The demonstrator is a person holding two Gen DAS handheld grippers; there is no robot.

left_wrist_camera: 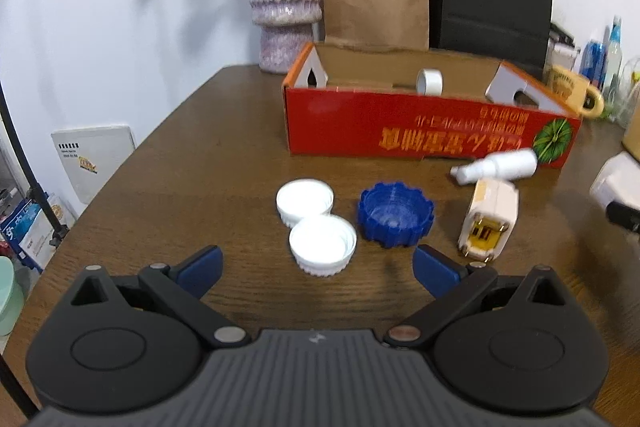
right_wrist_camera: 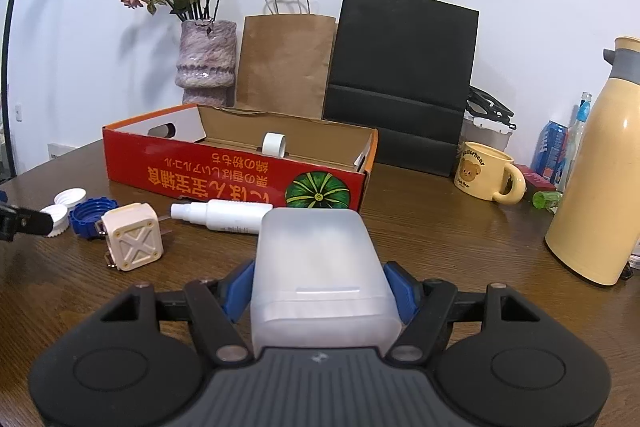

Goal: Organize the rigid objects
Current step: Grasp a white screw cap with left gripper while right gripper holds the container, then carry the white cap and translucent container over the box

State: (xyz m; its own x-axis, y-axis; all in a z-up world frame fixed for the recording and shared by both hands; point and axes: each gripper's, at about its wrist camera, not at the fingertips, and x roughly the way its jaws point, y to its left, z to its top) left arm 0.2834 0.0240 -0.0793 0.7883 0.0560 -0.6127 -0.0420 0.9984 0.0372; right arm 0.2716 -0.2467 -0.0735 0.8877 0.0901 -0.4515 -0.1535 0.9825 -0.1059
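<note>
My right gripper (right_wrist_camera: pixel 322 291) is shut on a frosted white plastic box (right_wrist_camera: pixel 320 267), held above the brown table in front of the red cardboard box (right_wrist_camera: pixel 240 179). That box holds a white tape roll (right_wrist_camera: pixel 274 143). My left gripper (left_wrist_camera: pixel 318 267) stands open just behind two white caps (left_wrist_camera: pixel 322 245) (left_wrist_camera: pixel 305 201) and a blue cap (left_wrist_camera: pixel 396 213). A cream plug adapter (left_wrist_camera: pixel 490 219) and a white spray bottle (left_wrist_camera: pixel 496 167) lie to their right. The held box shows at the right edge of the left wrist view (left_wrist_camera: pixel 616 183).
A purple vase (right_wrist_camera: pixel 206 61) with dried roses, a brown paper bag (right_wrist_camera: pixel 286 63) and a black paper bag (right_wrist_camera: pixel 402 79) stand behind the red box. A yellow bear mug (right_wrist_camera: pixel 486 173), a cream thermos (right_wrist_camera: pixel 596 183) and bottles stand at the right.
</note>
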